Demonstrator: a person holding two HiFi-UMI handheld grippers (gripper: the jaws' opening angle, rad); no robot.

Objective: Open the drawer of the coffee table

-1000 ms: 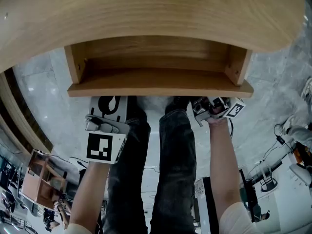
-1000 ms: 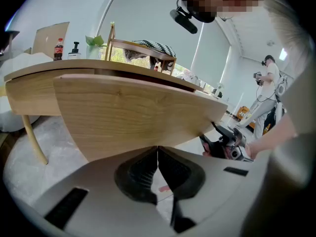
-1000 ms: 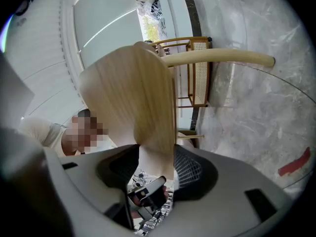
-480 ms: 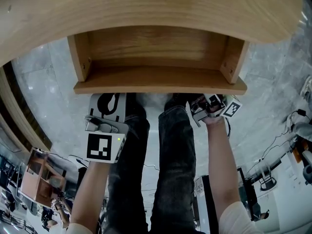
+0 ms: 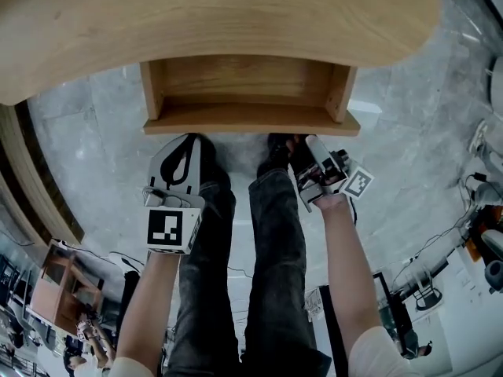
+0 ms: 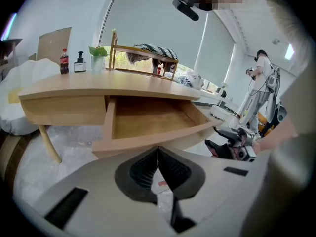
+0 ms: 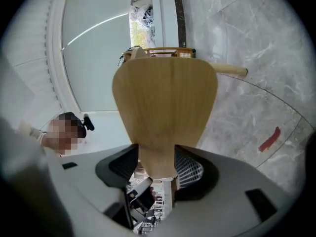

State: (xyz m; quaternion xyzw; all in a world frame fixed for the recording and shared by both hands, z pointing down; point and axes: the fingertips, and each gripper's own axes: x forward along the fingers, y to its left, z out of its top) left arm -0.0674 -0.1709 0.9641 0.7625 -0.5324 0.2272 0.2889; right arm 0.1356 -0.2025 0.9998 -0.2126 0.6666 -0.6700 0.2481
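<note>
The coffee table [image 5: 236, 14] has its drawer [image 5: 244, 81] pulled out toward me, empty, with bare wood inside [image 6: 148, 117]. My left gripper [image 5: 186, 138] hangs just short of the drawer front [image 5: 251, 118], left of centre. Its jaws [image 6: 158, 152] are shut with nothing between them. My right gripper [image 5: 305, 141] lies on its side near the front's right part, and the left gripper view shows it [image 6: 217, 149] below and apart from that edge. Its jaws [image 7: 157, 157] stand open, and pale wood shows through the gap.
My legs in dark jeans [image 5: 275, 234] stand on the marble floor [image 5: 409, 155] between both arms. A small shelf [image 6: 143, 53] and a bottle [image 6: 64, 60] sit on the table's far side. Cables and stands [image 5: 471, 234] lie at the right, and another person [image 6: 261, 78] is behind.
The head view has pulled back, so table and drawer look smaller. Both grippers have come away from under the drawer front. The right one shifted left and turned.
</note>
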